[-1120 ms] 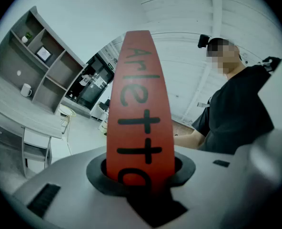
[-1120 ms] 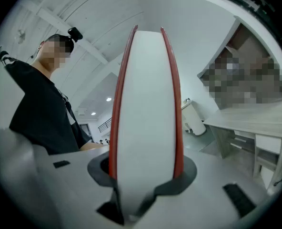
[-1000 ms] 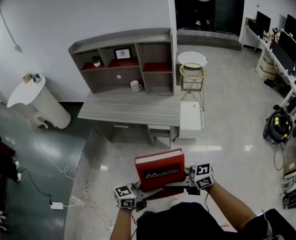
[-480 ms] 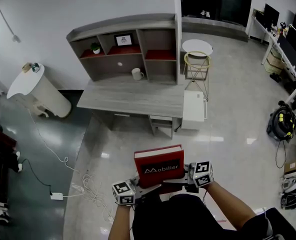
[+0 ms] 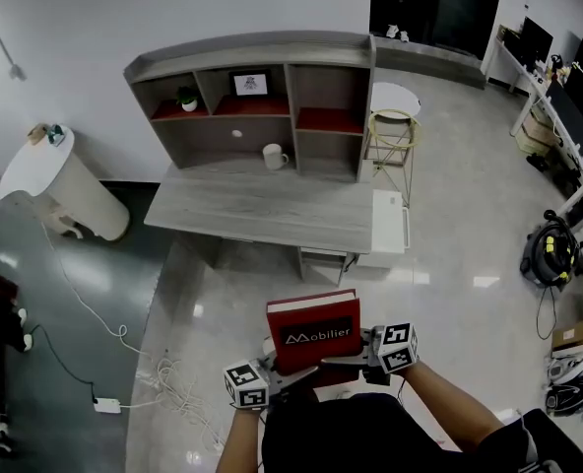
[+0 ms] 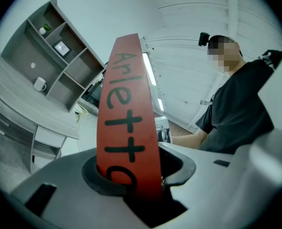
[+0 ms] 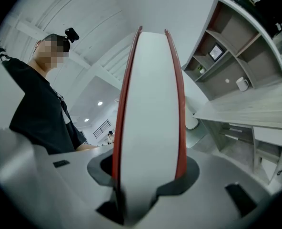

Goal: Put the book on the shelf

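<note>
The red hardcover book (image 5: 313, 331) hangs upright in the air, over the glossy floor; the left tongs (image 5: 284, 374) are clamped on its spine; the right tongs (image 5: 358, 351) are clamped on its white page edge; the grey wooden shelf (image 5: 252, 47) on the grey desk (image 5: 262, 210) stands well apart.

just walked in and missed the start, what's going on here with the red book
A person holds a red book out in front with two handheld tools. The left claw is clamped on its spine side and the right claw on its page edge. The person stands on open floor, short of the grey desk that carries the shelf unit. The book is not on the shelf yet. A white mug stands at the foot of the unit.
</note>
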The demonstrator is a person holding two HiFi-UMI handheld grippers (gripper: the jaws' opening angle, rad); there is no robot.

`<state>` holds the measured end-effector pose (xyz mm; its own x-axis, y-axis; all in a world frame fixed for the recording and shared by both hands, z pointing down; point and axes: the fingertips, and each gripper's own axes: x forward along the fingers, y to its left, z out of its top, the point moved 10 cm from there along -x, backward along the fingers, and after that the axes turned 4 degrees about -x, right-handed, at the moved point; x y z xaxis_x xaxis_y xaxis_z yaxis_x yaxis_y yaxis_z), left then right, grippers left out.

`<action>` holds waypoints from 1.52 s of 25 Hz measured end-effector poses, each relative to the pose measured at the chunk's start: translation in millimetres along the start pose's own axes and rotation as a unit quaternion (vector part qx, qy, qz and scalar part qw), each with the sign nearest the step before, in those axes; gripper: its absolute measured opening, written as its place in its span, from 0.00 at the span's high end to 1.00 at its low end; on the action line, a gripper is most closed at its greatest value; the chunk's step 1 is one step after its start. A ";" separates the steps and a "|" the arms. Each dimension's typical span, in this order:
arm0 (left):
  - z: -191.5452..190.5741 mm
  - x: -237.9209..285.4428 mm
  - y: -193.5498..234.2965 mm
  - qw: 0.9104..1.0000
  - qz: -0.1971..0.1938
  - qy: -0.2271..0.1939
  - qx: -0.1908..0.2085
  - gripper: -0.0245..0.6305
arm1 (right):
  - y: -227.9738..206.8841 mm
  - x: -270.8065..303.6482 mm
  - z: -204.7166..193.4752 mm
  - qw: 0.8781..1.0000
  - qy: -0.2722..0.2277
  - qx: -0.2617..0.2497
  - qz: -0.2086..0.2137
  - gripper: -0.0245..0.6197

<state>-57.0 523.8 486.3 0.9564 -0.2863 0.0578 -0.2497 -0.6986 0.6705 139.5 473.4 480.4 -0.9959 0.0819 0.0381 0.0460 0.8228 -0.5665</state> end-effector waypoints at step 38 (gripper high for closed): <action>198.2 -180.5 266.1 0.999 -0.037 0.001 -0.026 0.67 | -207.2 233.0 151.5 0.993 0.058 0.041 -0.097 0.62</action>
<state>-326.2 259.6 507.7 0.9722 -0.2339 0.0080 -0.1702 -0.6833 0.7101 -113.9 236.8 482.0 -0.9694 -0.0046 0.2454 -0.1566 0.7815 -0.6039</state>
